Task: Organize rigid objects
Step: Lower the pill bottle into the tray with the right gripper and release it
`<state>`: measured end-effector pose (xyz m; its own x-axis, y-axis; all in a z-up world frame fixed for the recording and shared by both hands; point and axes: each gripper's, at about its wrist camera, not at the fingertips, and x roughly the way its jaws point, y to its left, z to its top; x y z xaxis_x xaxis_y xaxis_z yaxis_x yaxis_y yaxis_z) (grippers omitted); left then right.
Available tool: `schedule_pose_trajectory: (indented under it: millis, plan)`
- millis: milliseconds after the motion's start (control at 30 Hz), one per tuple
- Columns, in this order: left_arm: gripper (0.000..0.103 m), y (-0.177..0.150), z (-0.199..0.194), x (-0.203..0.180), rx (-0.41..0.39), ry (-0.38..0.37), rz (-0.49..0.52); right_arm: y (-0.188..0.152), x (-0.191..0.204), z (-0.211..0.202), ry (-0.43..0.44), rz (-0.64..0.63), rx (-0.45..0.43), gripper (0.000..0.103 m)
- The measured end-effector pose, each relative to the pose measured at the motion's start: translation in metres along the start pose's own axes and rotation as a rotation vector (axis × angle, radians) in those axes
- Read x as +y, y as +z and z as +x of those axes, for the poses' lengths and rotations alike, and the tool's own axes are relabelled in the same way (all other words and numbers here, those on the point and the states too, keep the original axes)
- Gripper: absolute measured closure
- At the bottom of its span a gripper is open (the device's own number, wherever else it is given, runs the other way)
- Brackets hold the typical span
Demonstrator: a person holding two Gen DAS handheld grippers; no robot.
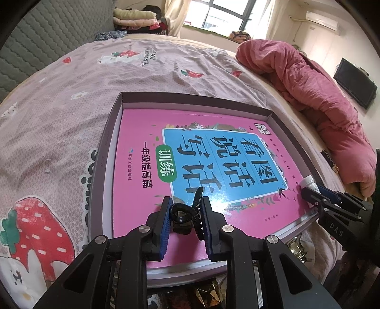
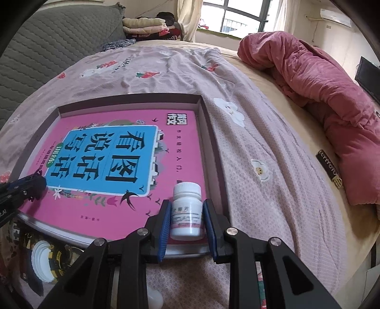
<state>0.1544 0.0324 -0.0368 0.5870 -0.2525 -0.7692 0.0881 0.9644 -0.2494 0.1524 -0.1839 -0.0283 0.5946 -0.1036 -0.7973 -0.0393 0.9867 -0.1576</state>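
A shallow purple-rimmed box (image 1: 104, 152) lies on the bed with a pink book (image 1: 142, 133) flat inside it. My left gripper (image 1: 186, 202) is shut on a black hair claw clip (image 1: 184, 214), held over the book's near edge. My right gripper (image 2: 186, 204) is shut on a small white pill bottle (image 2: 187, 211), upright over the book's near right corner. The box (image 2: 211, 128) and book (image 2: 180, 147) also show in the right wrist view. The right gripper and bottle (image 1: 307, 181) show at the right of the left wrist view. The left gripper's fingers (image 2: 26, 186) show at the left of the right wrist view.
The bed carries a mauve strawberry-print sheet (image 1: 59, 99). A rolled pink quilt (image 1: 320, 95) lies along the right side. Folded clothes (image 1: 137, 20) are stacked by the grey headboard. Loose items lie in front of the box, among them a white lid (image 2: 42, 263) and a shiny metal piece (image 1: 296, 247).
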Motion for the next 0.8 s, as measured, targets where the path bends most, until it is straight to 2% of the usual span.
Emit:
schedule_pose_trajectory:
  millis: [100, 333, 400, 500, 633, 700, 800]
  plan:
    - [0.079, 0.000, 0.000, 0.001, 0.000, -0.004, 0.003, -0.002, -0.004, -0.003, 0.023, 0.023, -0.005, 0.075]
    - [0.079, 0.000, -0.002, 0.002, 0.000, -0.019, -0.005, -0.006, -0.005, -0.013, 0.019, 0.017, -0.029, 0.075]
    - [0.079, 0.000, -0.002, 0.003, 0.002, -0.019, -0.004, -0.008, -0.009, -0.019, 0.011, 0.031, -0.048, 0.066]
    - [0.079, 0.001, -0.004, 0.003, -0.001, -0.014, -0.004, -0.011, -0.013, -0.025, 0.040, 0.053, -0.059, 0.065]
    - [0.079, 0.000, -0.008, 0.003, -0.006, -0.006, 0.006, -0.013, -0.011, -0.035, 0.032, 0.032, -0.086, 0.064]
    - [0.079, -0.001, -0.008, 0.002, -0.007, 0.000, 0.017, -0.013, -0.010, -0.039, 0.026, 0.023, -0.094, 0.057]
    - [0.079, -0.002, -0.011, 0.002, -0.013, 0.006, 0.030, -0.014, -0.012, -0.045, 0.035, 0.027, -0.114, 0.055]
